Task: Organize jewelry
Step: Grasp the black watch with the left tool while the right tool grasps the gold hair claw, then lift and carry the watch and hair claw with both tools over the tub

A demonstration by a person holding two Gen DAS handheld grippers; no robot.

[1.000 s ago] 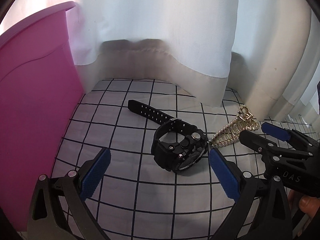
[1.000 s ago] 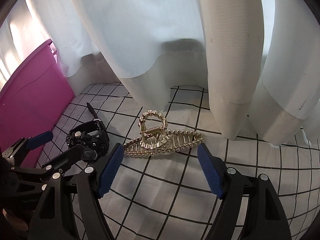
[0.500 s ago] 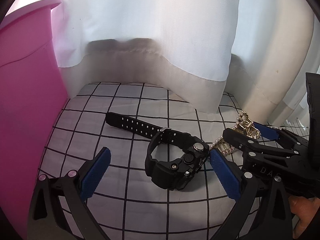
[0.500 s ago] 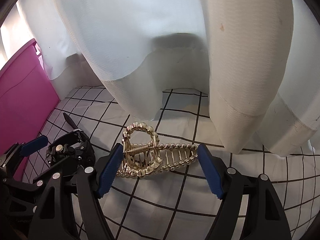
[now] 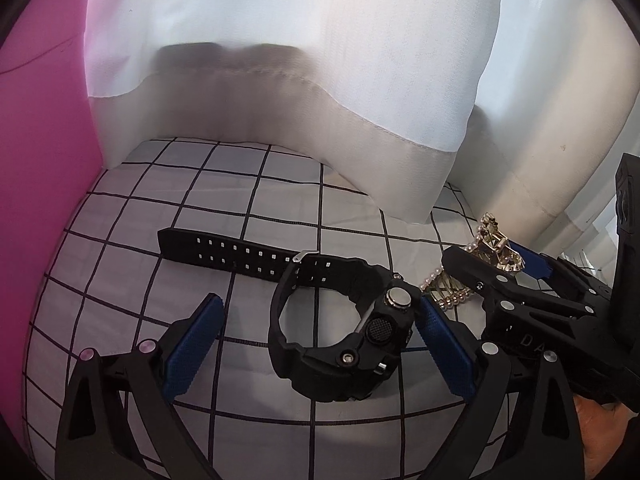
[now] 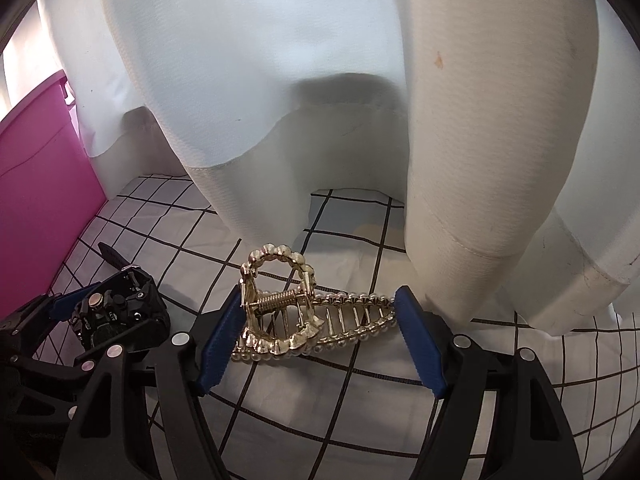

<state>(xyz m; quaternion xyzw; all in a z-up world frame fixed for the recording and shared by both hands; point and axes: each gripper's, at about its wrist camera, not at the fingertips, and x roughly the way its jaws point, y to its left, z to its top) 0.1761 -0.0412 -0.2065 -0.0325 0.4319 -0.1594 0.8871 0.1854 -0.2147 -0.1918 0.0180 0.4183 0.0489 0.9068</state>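
Black watch (image 6: 120, 312) half-hidden behind left gripper (image 6: 102, 322)

I see a white, black-gridded cloth surface (image 5: 256, 216) carrying a black watch (image 5: 340, 336), with a gold pearl hair claw (image 6: 304, 320) lying at its 3 o'clock.

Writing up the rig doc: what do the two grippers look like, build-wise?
Both match: the left gripper and right gripper have black plastic arms with triangular cut-outs and round silver rivets. The fingers carry blue, finely textured pads. Seen from the left wrist view, the right gripper's body bears raised letters, partly readable as "DA". No cables visible.
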